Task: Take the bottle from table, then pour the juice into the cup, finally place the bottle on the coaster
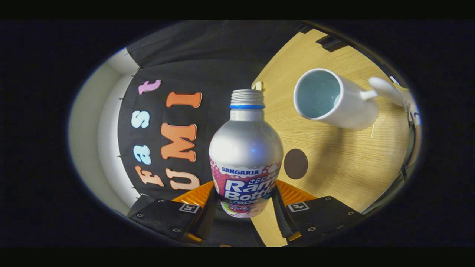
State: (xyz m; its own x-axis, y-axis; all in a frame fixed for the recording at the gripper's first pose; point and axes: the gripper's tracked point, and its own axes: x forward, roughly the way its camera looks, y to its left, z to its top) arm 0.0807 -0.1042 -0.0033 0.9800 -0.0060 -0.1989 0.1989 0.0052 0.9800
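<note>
The gripper (pixel 243 207) shows as two broad, flat finger mounts, one to the left and one to the right, each studded with small round screws near its corners. Each mount carries a small square marker (pixel 189 208) with a black pattern on white, set close to its inner edge. Behind the mounts sits a ribbed orange part (pixel 297 193), perhaps a housing. Small orange tabs show at the near ends.

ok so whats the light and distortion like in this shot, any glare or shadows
Gripper view: fisheye bends the table edge; soft glare sits on the bottle shoulder, held between the fingers; the cup throws a broad shadow across the wood toward the coaster; everything stays fairly sharp.
</note>
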